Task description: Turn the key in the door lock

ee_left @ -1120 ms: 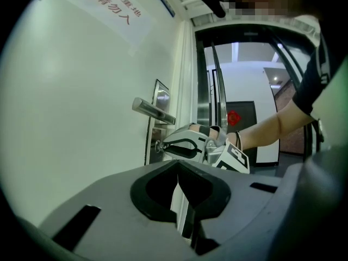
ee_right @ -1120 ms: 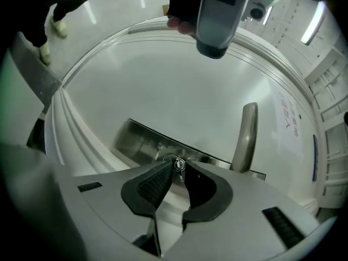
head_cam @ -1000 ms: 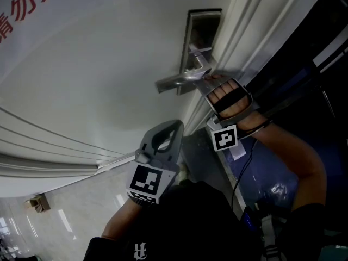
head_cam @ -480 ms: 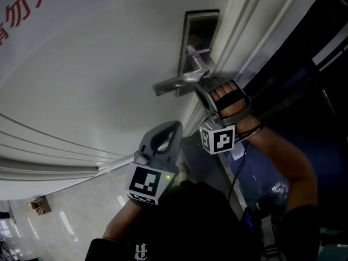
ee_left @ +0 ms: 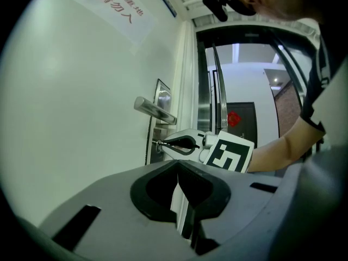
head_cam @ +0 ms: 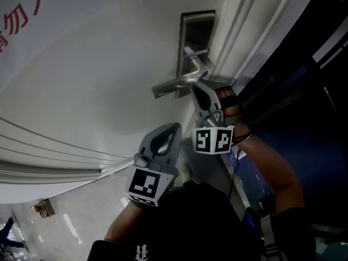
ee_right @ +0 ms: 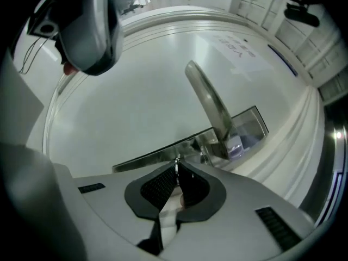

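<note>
Now, right gripper (head_cam: 194, 87) clamped on key (ee_right: 175, 165), left gripper (head_cam: 175, 127) closed, empty

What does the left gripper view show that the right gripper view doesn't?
Only the left gripper view: the right gripper from the side, tips at the lock plate, its marker cube, and the open doorway behind. Only the right gripper view: its jaws closed on the thin key, seen close. Both: the door handle and the white door.

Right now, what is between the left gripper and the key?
Nothing, only air beside the white door. The left gripper view shows the left gripper held apart while the right gripper pinches the key.
</note>
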Demonstrator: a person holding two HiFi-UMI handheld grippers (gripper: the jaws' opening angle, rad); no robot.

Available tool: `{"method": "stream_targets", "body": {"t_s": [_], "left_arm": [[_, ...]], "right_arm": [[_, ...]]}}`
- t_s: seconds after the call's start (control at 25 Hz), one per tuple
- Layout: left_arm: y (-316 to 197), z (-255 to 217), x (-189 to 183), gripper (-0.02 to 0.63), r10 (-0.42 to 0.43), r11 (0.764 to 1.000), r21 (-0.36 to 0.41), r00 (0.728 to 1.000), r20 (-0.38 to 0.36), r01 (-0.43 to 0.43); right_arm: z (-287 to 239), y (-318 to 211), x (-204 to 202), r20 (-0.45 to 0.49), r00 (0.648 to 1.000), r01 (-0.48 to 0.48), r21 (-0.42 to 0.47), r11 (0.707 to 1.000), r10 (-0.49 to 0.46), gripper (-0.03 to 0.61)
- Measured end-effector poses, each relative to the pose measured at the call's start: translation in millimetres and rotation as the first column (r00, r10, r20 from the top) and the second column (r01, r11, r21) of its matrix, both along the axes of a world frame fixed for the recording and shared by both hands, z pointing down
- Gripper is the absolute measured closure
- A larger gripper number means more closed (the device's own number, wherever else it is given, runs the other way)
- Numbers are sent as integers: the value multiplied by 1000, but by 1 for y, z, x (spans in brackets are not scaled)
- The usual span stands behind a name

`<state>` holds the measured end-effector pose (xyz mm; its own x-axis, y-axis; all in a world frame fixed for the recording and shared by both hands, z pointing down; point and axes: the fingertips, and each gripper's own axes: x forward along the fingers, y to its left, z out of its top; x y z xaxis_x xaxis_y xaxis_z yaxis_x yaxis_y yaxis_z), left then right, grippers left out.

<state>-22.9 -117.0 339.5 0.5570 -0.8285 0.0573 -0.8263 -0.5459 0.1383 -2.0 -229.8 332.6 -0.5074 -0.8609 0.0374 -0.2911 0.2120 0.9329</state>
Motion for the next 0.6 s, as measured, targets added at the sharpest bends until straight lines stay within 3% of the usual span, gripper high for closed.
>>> {"method": "stream_targets", "body": {"t_s": [0.12, 0.32, 0.48, 0.6], "left_arm": [[1, -1, 0, 606, 1, 1000, 2, 1000, 4, -1], [0, -1, 2, 606, 7, 1000, 7, 1000, 9, -7], [1, -1, 3, 606, 11, 1000, 0, 1000, 13, -11], [2, -1, 4, 606, 12, 1000, 2, 1000, 16, -13]], "right_arm": [[-4, -1, 2, 199, 980, 1, -113, 994, 22, 557], [-9, -4, 6, 521, 848, 74, -304, 950, 101, 557], [-9, -7, 11, 711, 679, 194, -416, 889, 184, 557], [-7, -10, 17, 824, 486, 336, -483, 809, 290, 557]]}}
